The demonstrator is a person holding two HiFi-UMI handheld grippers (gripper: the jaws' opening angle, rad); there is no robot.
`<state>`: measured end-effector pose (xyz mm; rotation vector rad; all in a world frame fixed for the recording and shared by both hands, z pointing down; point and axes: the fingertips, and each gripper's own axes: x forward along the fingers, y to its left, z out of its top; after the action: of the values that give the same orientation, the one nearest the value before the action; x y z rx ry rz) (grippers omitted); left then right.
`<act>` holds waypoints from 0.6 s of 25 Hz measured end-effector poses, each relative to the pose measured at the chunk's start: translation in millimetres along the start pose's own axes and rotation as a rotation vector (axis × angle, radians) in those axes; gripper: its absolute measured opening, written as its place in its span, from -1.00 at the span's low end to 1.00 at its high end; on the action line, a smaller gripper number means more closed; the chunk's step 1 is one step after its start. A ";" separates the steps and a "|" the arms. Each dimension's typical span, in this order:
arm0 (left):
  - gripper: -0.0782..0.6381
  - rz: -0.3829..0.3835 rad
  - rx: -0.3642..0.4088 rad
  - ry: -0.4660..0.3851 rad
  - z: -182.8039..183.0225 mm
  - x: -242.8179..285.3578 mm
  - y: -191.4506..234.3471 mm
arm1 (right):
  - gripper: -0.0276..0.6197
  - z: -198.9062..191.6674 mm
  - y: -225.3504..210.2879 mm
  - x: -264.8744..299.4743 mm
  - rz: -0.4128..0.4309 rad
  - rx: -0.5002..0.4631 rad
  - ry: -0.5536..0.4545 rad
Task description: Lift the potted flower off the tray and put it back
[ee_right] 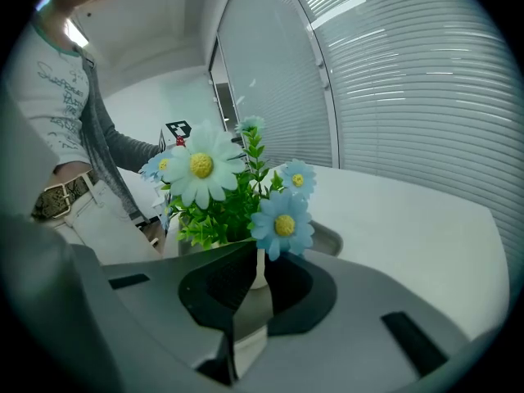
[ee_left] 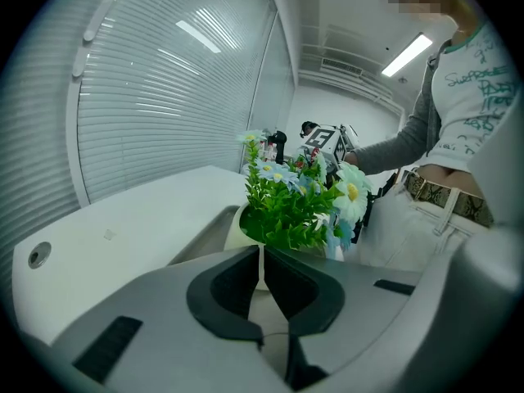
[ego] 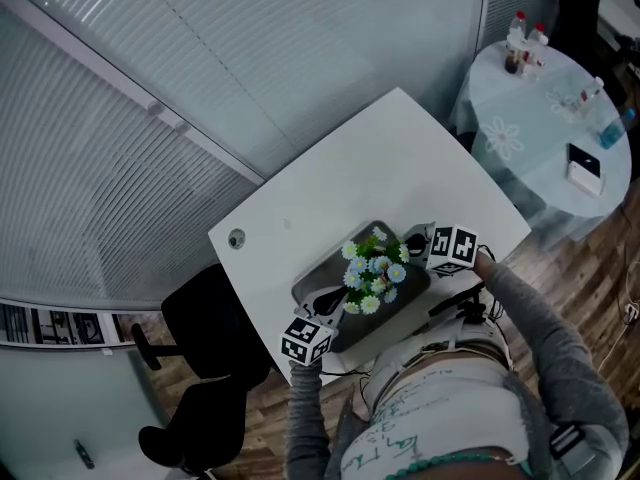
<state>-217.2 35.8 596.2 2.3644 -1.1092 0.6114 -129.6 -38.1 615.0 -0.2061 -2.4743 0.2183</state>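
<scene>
A white pot of green leaves with blue and white daisies point(ego: 372, 273) stands in a dark grey tray point(ego: 330, 268) on the white table point(ego: 330, 183). My left gripper point(ego: 324, 304) is at the tray's near left end, my right gripper point(ego: 418, 248) at its right end. In the left gripper view the left gripper point(ee_left: 262, 256) has its jaws closed on the thin tray rim point(ee_left: 201, 240), with the flowers point(ee_left: 295, 207) just beyond. The right gripper point(ee_right: 260, 260) pinches the opposite rim below the daisies point(ee_right: 221, 187). Whether the tray rests on the table I cannot tell.
A black office chair point(ego: 205, 358) stands left of the table's near corner. A round table point(ego: 550, 118) with bottles and small items is at the far right. A cable hole point(ego: 236, 238) marks the tabletop's left corner. Window blinds run behind the table.
</scene>
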 end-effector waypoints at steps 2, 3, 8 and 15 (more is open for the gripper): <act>-0.75 -0.003 0.001 -0.001 -0.2 -0.2 -1.8 | -0.84 -1.0 2.0 0.4 0.010 -0.002 0.000; -0.75 -0.001 0.003 0.000 -0.5 -0.3 -2.4 | -0.84 -1.3 2.8 0.5 0.014 -0.004 -0.001; -0.75 -0.011 0.035 0.019 -2.7 2.9 -9.0 | -0.84 -0.7 5.8 -0.4 0.032 -0.030 -0.004; -0.75 -0.011 0.046 0.028 -0.7 7.2 -9.2 | -0.84 0.4 7.2 -2.3 0.039 -0.080 0.003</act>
<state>-205.9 37.2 598.9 2.3922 -1.0799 0.6712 -127.4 -31.6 611.9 -0.2890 -2.4798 0.1360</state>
